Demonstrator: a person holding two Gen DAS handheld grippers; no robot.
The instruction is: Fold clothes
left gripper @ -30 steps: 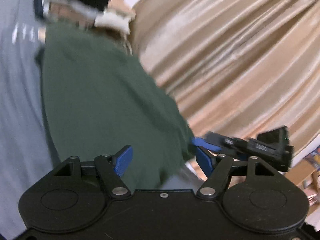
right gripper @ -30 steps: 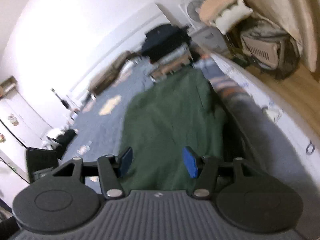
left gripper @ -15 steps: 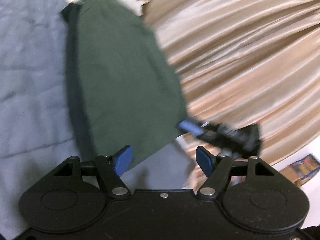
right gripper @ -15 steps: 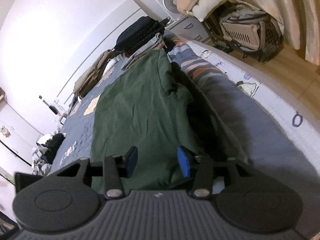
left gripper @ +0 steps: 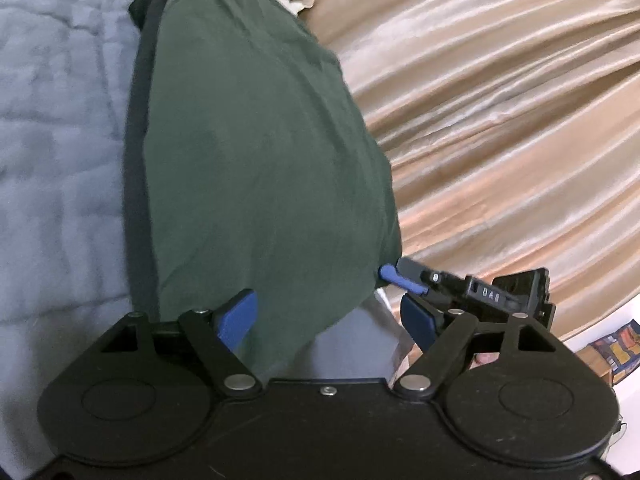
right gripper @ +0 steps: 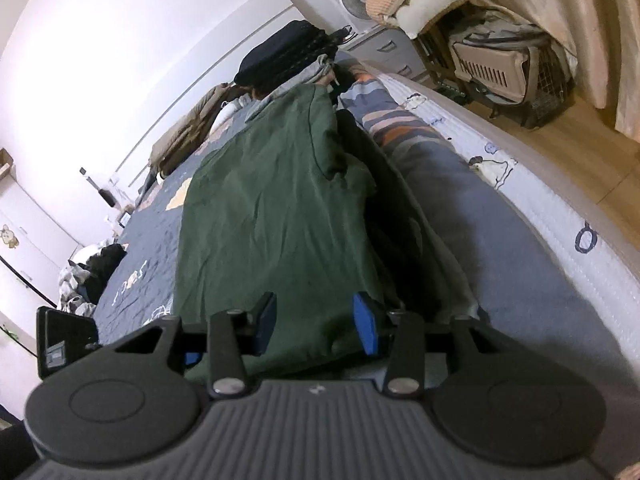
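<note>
Green garment [right gripper: 272, 220] lies near the bed's edge; left gripper [left gripper: 328, 316] opening, right gripper [right gripper: 316, 320] released astride its hem.

The green garment [left gripper: 256, 168] sank from hanging between the fingers to lying flat on the grey quilt [left gripper: 60, 160]. The left gripper [left gripper: 328, 316] came lower and its jaws were opening, the hem loose between them. The right gripper [right gripper: 316, 324] narrowed its blue pads [right gripper: 366, 328] about the cloth's near edge.
</note>
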